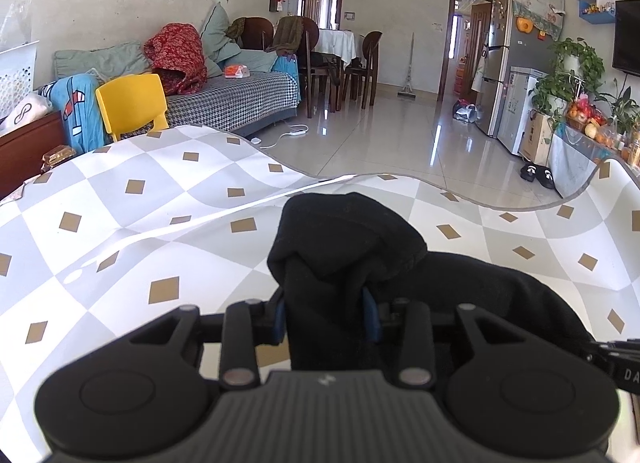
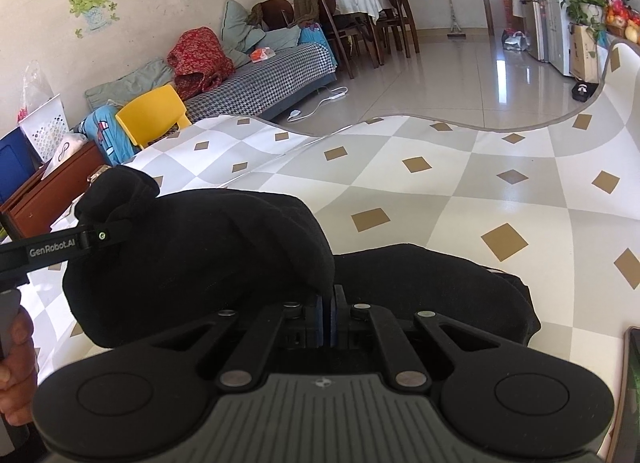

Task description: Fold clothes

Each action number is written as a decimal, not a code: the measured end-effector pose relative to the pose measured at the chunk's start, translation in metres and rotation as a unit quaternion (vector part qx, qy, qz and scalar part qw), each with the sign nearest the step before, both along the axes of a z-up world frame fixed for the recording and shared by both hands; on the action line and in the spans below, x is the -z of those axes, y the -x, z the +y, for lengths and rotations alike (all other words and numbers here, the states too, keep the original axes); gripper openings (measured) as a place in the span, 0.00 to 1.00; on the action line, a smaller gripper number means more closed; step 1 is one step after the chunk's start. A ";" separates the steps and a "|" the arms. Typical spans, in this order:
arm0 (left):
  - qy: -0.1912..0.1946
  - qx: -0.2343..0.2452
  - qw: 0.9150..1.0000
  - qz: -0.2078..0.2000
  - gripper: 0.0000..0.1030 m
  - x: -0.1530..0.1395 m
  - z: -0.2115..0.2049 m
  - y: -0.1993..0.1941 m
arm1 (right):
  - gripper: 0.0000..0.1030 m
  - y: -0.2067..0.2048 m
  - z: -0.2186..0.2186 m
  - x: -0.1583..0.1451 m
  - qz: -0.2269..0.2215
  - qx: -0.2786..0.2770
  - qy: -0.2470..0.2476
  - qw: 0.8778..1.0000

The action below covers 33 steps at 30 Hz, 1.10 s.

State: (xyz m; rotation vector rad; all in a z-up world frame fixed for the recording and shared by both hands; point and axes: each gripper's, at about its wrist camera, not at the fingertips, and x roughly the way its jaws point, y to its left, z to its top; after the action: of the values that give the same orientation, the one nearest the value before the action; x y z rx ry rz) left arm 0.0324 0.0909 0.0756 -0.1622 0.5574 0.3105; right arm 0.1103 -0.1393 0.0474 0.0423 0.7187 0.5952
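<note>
Both tongs — left, right — level, clamp black garment (bunched).

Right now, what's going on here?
A person is folding a black garment on a table with a checked cloth, one handheld gripper per hand. The left gripper is clamped on a bunched end of the fabric; the right gripper pinches another edge. The garment is lifted and partly doubled over.

A home living room: sofa, dining table, fridge, potted plants.
</note>
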 end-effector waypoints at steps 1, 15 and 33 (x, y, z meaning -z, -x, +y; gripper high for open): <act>-0.001 -0.008 1.000 -0.003 0.44 -0.002 0.001 0.002 | 0.04 0.004 0.001 -0.002 -0.004 -0.005 0.003 1.000; 0.029 0.022 0.999 -0.032 0.81 -0.022 0.008 0.020 | 0.05 0.072 0.043 -0.001 -0.067 -0.141 0.082 0.984; 0.114 0.143 0.977 0.108 0.71 0.046 -0.024 -0.006 | 0.18 0.102 0.065 0.034 -0.074 -0.219 0.148 0.962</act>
State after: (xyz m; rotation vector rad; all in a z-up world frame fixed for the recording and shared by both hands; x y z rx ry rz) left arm 0.0385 0.0664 0.0292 -0.2686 0.8229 -0.0194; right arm 0.0082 -0.0743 0.0129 -0.4455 0.6675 0.8959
